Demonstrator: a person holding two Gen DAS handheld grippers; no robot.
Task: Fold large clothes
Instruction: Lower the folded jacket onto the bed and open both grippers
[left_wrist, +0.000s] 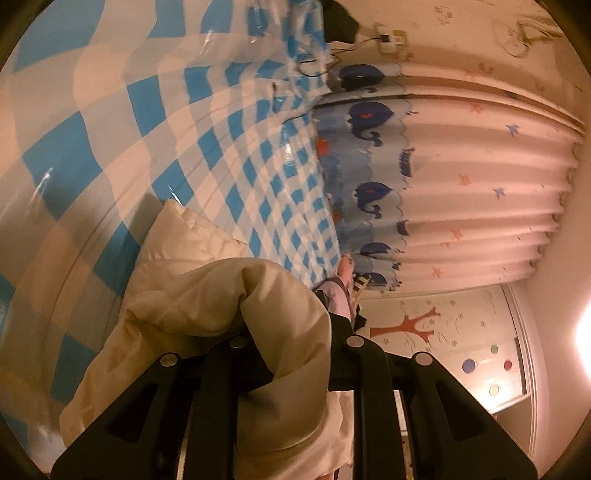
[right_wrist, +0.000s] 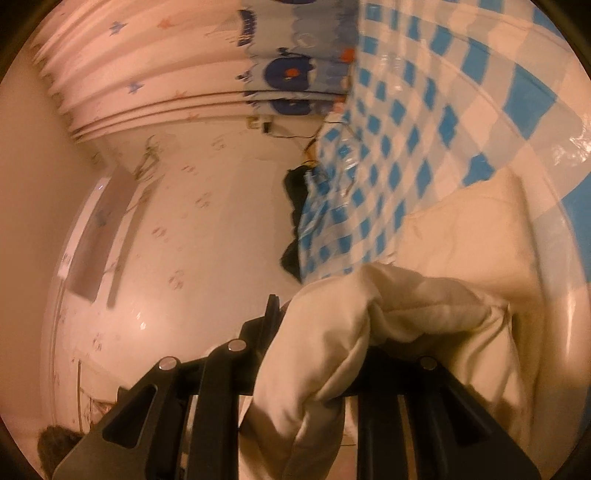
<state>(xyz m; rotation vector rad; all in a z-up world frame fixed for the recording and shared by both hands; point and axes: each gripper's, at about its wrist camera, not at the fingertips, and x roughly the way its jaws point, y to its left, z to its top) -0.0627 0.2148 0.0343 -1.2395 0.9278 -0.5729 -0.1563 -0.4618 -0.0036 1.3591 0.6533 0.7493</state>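
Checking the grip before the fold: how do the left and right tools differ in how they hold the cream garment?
The left tool has the garment bunched toward its left side; on the right tool it drapes to its right. The left tool faces the curtain, the right faces the wall. Both are shut on cloth.

The cream quilted padded garment (left_wrist: 207, 321) lies partly on the blue-and-white checked plastic-covered surface (left_wrist: 229, 155), with one bunched fold draped over and between the black fingers (left_wrist: 236, 354) of the left gripper (left_wrist: 291, 347). In the right wrist view another bunched part of that garment (right_wrist: 369, 332) sits between the fingers (right_wrist: 273, 314) of the right gripper (right_wrist: 332, 332), the rest of it spreading onto the checked surface (right_wrist: 406, 129) beyond. Behind the surface's far edge hangs the pleated whale-and-star printed curtain (left_wrist: 461, 177). A dark cloth bundle (right_wrist: 295, 206) sits against the surface's end, next to the patterned wall (right_wrist: 192, 221).
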